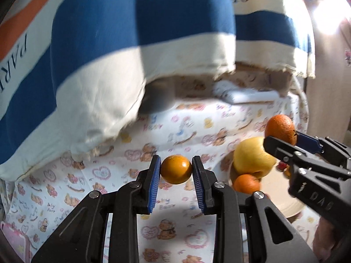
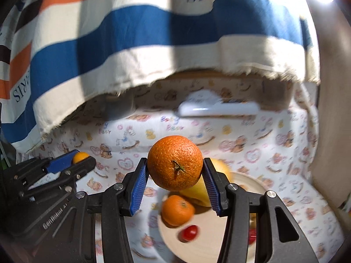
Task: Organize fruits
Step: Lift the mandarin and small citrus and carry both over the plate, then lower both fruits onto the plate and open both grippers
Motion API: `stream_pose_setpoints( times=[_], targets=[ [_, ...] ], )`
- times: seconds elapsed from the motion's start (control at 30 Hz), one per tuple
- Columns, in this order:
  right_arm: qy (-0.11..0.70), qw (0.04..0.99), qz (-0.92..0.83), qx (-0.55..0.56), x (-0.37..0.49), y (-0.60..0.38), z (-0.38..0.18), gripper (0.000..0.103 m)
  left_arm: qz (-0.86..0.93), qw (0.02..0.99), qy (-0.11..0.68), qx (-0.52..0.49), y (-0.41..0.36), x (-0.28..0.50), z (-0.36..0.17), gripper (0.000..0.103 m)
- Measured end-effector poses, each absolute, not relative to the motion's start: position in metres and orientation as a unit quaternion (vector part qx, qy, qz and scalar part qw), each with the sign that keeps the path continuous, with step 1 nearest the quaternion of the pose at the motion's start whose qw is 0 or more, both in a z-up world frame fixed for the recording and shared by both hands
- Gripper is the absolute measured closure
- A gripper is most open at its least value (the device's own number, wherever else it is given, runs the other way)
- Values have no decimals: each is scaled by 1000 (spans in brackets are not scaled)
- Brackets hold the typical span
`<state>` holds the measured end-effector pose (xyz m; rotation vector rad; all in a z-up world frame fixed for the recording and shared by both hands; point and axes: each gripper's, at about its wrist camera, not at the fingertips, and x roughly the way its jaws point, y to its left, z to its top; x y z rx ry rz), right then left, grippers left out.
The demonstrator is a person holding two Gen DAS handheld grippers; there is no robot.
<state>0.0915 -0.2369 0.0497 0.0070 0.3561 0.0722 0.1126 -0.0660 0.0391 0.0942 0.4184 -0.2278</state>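
Now we grip a small smooth orange fruit (image 1: 175,169) in our left hand-held gripper (image 1: 176,169) and a mandarin (image 2: 174,162) in the right hand-held gripper (image 2: 174,171), above the plate (image 2: 210,239)

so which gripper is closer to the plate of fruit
Right. The right gripper hangs just above the plate, holding an orange. The left gripper is off to the plate's left, gripping a small orange fruit.

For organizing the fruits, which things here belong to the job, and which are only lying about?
Belong to the job:
- small smooth orange fruit, held in the left gripper
- large orange, held in the right gripper
- plate with yellow fruit, small orange, red tomato

Lying about:
- striped cloth
- white device
- bear-print cover
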Motion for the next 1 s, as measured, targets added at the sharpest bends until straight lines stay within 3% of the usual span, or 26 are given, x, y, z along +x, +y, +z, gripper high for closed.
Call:
stream_pose_setpoints(
  times=[0.43,0.7,1.0],
  targets=[
    [159,986,16,36,50,-319,57,52,-176,956,231,37,-134,90,53,75],
    [238,968,41,71,74,-344,35,52,-201,934,292,38,-179,97,22,75],
    [329,940,63,70,100,-342,8,52,-196,920,338,29,-179,113,-14,75]
  ],
)
